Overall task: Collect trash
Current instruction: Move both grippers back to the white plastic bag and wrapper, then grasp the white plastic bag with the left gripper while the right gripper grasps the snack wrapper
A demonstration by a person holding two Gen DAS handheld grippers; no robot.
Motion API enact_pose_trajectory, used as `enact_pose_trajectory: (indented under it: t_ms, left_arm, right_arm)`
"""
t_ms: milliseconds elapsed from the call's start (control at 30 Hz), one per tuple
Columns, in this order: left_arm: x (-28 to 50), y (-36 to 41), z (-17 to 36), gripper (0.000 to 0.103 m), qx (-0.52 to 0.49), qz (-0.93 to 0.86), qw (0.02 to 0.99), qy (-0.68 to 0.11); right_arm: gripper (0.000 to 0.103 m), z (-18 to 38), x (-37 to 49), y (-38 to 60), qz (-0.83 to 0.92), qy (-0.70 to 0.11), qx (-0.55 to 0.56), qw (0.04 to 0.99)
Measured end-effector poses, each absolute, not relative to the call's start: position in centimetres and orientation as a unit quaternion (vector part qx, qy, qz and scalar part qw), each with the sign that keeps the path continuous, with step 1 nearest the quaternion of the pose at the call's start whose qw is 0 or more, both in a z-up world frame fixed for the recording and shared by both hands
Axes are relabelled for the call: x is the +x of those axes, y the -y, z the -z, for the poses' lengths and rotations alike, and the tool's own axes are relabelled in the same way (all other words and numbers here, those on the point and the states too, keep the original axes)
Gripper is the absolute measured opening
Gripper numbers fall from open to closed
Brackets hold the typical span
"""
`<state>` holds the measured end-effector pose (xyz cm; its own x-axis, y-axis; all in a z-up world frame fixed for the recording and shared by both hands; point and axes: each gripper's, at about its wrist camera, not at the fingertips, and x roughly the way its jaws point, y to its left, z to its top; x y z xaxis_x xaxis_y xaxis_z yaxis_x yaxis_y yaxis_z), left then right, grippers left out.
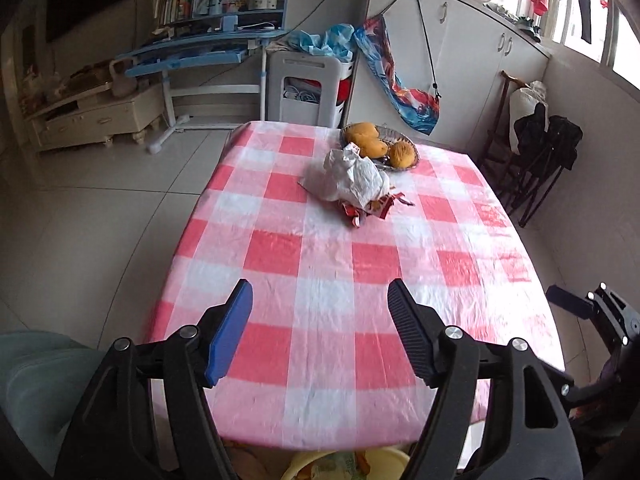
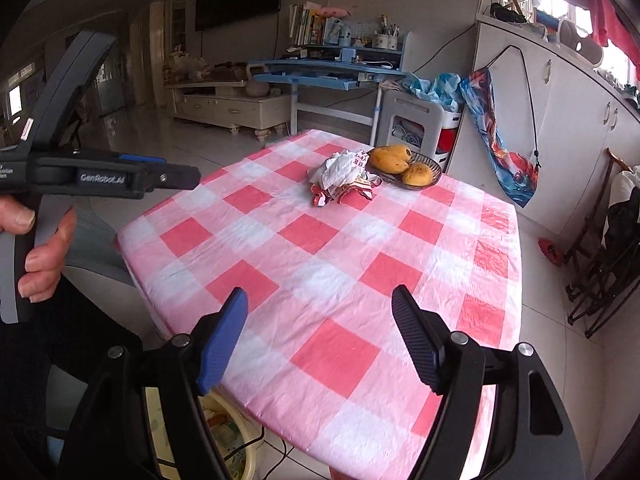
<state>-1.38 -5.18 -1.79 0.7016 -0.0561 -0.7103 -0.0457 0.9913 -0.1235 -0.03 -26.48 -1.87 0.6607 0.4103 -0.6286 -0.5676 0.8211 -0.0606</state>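
Reading left to right across the scene:
Yellow bin: a yellow bin (image 2: 232,436) stood on the floor under the near edge of the table, with some scraps already lying in it; whether these were collected trash I could not tell.
Left gripper: the left gripper (image 1: 320,308) hovered over the near part of the checked tablecloth (image 1: 320,264), jaws spread wide, nothing between them and touching nothing. In the right wrist view a hand (image 2: 40,248) held its handle at the left edge.
Trash: a crumpled white bag (image 1: 352,180) lay on torn red-and-white wrappers (image 1: 372,210) towards the far end of the table, just in front of the fruit dish and well apart from both grippers.
Fruit dish: a shallow dish (image 1: 404,138) with mangoes (image 1: 362,134) stood directly behind the trash; it is not rubbish, I judged.
Right gripper: the right gripper (image 2: 320,312) also hung above the near cloth, released and empty, pointing at the pile.
Progress: judged partway; the near cloth was bare, while the bag and wrappers were left to pick up and drop in the bin.
Risk: the bag sat close to the dish, so a grab could nudge the fruit.
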Motion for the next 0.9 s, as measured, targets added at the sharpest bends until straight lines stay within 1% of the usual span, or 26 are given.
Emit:
enact_pose_trajectory:
  t_ms: [100,200,267,400,633,700,733,767,833,867,900]
  left_arm:
    - [2.5,5.0,2.0,0.069,-0.091,0.007,0.917,-0.387]
    - [6.0,5.7,2.2,0.074,-0.093,0.014,0.917,-0.388]
    - [8.8,6.5,2.7,0.078,-0.080,0.015,0.917,-0.390]
    - [13.6,7.7,4.1,0.079,-0.062,0.012,0.915,-0.399]
    - [21.4,9.3,7.6,0.085,-0.015,-0.012,0.910,-0.414]
    - [22.6,9.4,8.2,0.085,-0.016,-0.004,0.907,-0.421]
    - [23.2,9.2,8.7,0.076,-0.030,0.018,0.903,-0.427]
    - [23.5,9.2,9.0,0.054,-0.041,0.039,0.898,-0.437]
    - [23.4,9.7,9.8,0.039,-0.041,0.071,0.885,-0.459]
    - [23.0,10.0,10.0,0.034,-0.037,0.084,0.881,-0.464]
    - [22.6,10.3,10.1,0.032,-0.034,0.100,0.876,-0.471]
  right_arm:
    - [0.073,1.8,1.6,25.9,-0.273,-0.311,-0.120,0.902]
    - [0.073,2.0,3.7,25.3,-0.274,-0.315,-0.116,0.901]
    - [0.073,2.4,5.1,25.1,-0.269,-0.319,-0.113,0.902]
    - [0.073,3.0,7.6,25.2,-0.262,-0.330,-0.099,0.902]
    - [0.073,3.5,9.0,26.0,-0.252,-0.344,-0.078,0.901]
    - [0.073,3.5,9.3,26.3,-0.246,-0.346,-0.070,0.903]
    - [0.073,3.4,9.4,26.5,-0.242,-0.345,-0.067,0.904]
    - [0.073,3.3,9.5,26.6,-0.238,-0.344,-0.066,0.906]
    - [0.073,3.3,9.6,27.0,-0.232,-0.345,-0.065,0.907]
    - [0.073,3.3,9.7,27.2,-0.230,-0.348,-0.063,0.907]
    - [0.073,3.4,9.9,27.4,-0.230,-0.352,-0.060,0.906]
